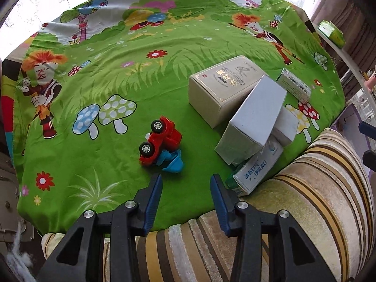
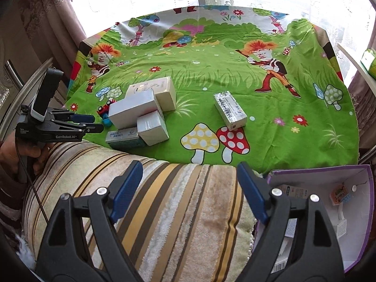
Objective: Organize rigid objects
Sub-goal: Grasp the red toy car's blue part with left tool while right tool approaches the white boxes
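— Near the lower middle of the left wrist view, what sits in front of the left gripper (image 1: 185, 182)?

— A red toy truck (image 1: 160, 141) tipped on its side, wheels showing, resting against a blue plastic piece (image 1: 173, 163) on the green cartoon cloth (image 1: 94, 75). The gripper is released, jaws spread, nothing between them.

— And the boxes?

— Right of centre: a beige carton (image 1: 223, 87) with gold print, a white box (image 1: 253, 119) leaning across it, and a blue-and-white toothpaste box (image 1: 256, 174) at the lower right edge of the cloth. A small white box (image 1: 295, 85) lies apart toward the upper right.

— The right gripper (image 2: 190, 183)?

— Also released, hovering above the striped cushion (image 2: 176, 199). A purple-edged open box (image 2: 359, 171) fills that view's lower right corner.
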`<state>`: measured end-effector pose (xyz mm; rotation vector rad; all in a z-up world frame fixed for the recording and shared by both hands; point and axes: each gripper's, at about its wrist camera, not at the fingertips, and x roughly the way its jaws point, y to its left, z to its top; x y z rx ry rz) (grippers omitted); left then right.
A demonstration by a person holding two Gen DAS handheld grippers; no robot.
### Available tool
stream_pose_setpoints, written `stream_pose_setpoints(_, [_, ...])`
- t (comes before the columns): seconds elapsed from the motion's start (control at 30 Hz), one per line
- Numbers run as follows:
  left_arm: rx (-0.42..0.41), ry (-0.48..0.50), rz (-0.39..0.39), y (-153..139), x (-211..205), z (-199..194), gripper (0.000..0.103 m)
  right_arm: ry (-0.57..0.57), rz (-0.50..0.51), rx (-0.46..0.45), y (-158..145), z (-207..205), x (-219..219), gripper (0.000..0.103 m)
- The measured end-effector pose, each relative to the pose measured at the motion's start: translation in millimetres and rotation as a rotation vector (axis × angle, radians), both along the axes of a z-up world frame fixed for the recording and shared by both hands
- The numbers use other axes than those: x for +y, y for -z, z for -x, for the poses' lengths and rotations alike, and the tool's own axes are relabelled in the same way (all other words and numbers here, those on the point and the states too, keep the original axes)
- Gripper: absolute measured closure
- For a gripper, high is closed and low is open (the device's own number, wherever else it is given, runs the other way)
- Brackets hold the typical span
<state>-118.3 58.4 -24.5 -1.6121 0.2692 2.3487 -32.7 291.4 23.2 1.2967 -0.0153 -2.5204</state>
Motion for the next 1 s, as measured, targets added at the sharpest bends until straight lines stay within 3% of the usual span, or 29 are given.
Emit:
stream_pose_setpoints(0.33, [-0.002,0.067,0.106,12.0,14.4,11.4,0.061,-0.043,-0.001,-0.028,13.1,0.5,-15.9,0.018])
stream_pose_setpoints(0.47, [-0.012,0.085,0.143,17.7,19.1,15.8,0.075,-0.037,0.008,-0.038,15.6,1.1,-14.4,0.018])
stream_pose_setpoints(0.57, [-0.019,0.084,0.148,20.3,20.2,20.1,0.077,-0.039,0.006,-0.041,16.5,1.2,-15.7,0.018])
stream_pose_setpoints(0.7, [-0.02,0.085,0.136,20.1,21.4,25.4,0.077,-0.046,-0.007,-0.046,18.9,0.7,-18.7,0.018])
stream_pose_setpoints(0.77, [-0.028,0.086,0.127,21.4,21.1,27.2,0.09,-0.048,-0.012,-0.047,19.3,0.7,-19.7,0.018])
stream_pose_setpoints(0.83, [-0.021,0.076,0.112,19.5,19.1,26.4,0.09,-0.049,-0.016,-0.047,19.2,0.5,-20.1,0.018])
stream_pose_setpoints(0.93, [-0.012,0.045,0.041,10.6,10.1,24.8,0.09,-0.049,-0.018,-0.049,19.8,0.4,-20.3,0.018])
stream_pose_setpoints(1.0, [-0.017,0.015,-0.046,3.9,1.0,23.8,0.09,-0.051,-0.02,-0.048,19.6,0.6,-21.1,0.018])
